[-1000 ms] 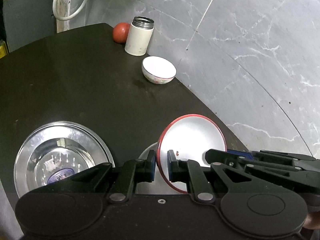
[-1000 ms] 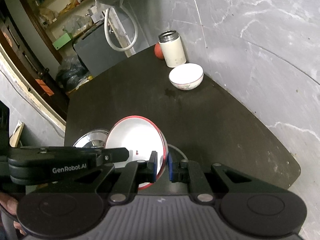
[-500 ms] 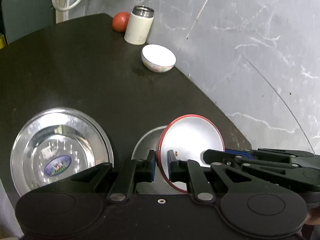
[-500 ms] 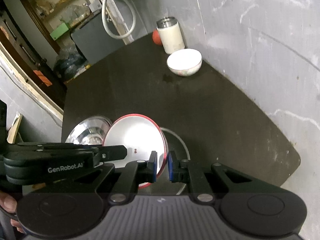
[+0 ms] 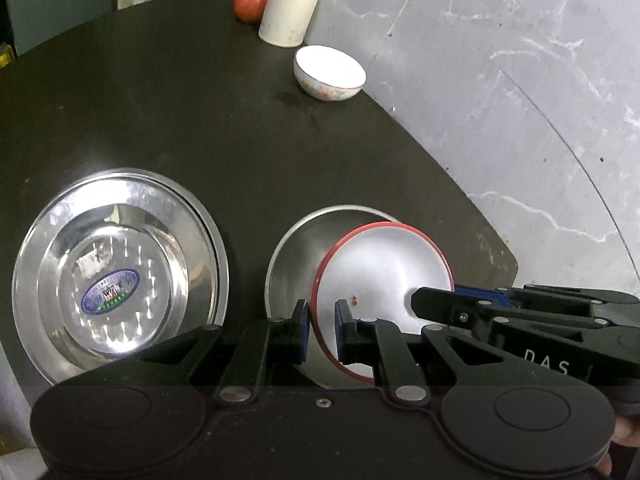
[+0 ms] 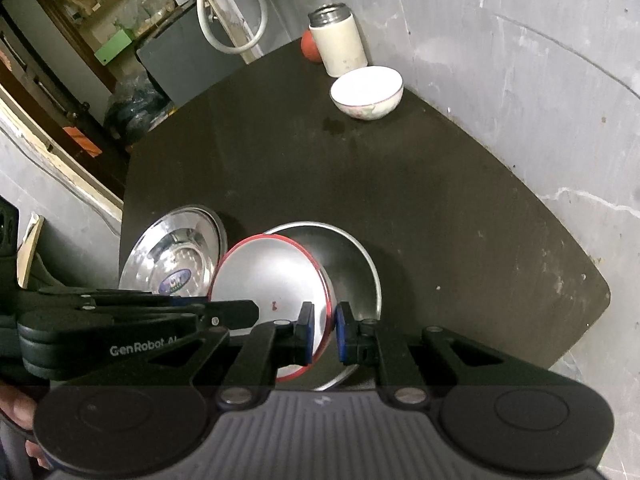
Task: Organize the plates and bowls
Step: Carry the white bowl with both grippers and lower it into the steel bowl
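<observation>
Both the left tongs (image 5: 322,328) and right tongs (image 6: 322,334) pinch the red-rimmed plate (image 5: 380,276), hiding much of the steel plate (image 5: 296,264) beneath.

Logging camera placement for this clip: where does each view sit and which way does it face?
Left wrist: on the left gripper, looking forward and down over the dark table; the right gripper enters at lower right.
Right wrist: on the right gripper, facing likewise; the left gripper and fingertips show at left.
Shared: red-rimmed plate, steel plates, white bowl, flask.
</observation>
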Demonstrator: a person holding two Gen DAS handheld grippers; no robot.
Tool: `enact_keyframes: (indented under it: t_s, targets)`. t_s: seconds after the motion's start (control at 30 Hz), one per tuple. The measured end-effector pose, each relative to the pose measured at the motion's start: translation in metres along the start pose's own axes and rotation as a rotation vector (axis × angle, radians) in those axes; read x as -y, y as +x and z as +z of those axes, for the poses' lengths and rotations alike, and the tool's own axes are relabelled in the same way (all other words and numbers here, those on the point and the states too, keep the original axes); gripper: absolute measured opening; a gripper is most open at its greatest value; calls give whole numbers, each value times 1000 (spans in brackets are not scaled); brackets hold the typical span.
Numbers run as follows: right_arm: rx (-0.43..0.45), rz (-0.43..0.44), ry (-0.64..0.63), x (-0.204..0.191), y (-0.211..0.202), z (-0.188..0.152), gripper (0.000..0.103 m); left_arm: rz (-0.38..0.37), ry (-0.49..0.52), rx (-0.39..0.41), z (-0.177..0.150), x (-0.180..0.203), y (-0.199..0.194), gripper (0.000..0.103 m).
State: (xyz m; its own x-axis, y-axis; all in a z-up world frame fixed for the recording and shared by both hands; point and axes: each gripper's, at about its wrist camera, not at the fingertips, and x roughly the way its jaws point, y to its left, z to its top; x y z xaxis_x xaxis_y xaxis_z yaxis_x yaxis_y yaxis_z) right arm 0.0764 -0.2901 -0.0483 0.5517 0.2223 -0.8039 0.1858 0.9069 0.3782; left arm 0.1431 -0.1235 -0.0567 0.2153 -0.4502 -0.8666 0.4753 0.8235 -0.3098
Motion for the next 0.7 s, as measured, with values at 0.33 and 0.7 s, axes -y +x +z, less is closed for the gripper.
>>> enact_keyframes:
  t_s: [0.33, 0.7]
  targets:
    - [-34, 9, 15, 6, 6, 1, 13, 13, -12, -44, -1, 0, 10, 14]
    - [-64, 7, 11, 6, 15, 5, 13, 16, -23, -55, 1, -2, 17, 15]
